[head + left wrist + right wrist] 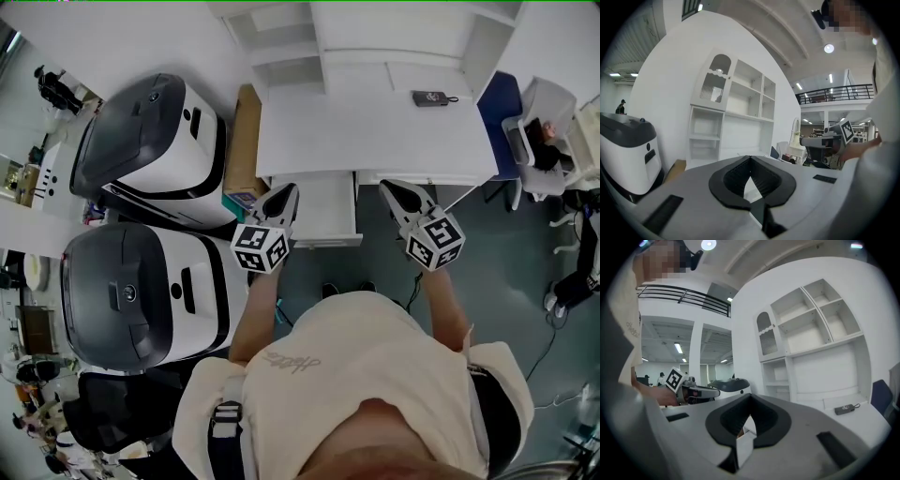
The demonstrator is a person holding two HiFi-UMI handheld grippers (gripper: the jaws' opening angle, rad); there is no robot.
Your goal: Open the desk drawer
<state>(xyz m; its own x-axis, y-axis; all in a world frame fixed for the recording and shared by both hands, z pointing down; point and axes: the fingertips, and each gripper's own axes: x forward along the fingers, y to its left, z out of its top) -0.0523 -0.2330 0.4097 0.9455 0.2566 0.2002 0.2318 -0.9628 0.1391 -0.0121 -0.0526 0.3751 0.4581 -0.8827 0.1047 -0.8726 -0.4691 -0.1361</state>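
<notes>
The white desk (375,131) stands in front of me, and its drawer (328,220) under the left part of the top is pulled out, showing its white inside. My left gripper (289,191) (750,158) hangs above the drawer's left edge, shut, with nothing between its jaws. Level with it, my right gripper (387,187) (750,397) is held over the desk's front edge just right of the drawer, its jaws also together and empty. Neither gripper touches the drawer.
A white shelf unit (375,37) (736,112) rises at the back of the desk. A small black device (429,97) (845,408) lies on the top. Two large white and dark grey machines (150,141) (131,291) and a cardboard box (246,131) stand left; a blue chair (497,112) right.
</notes>
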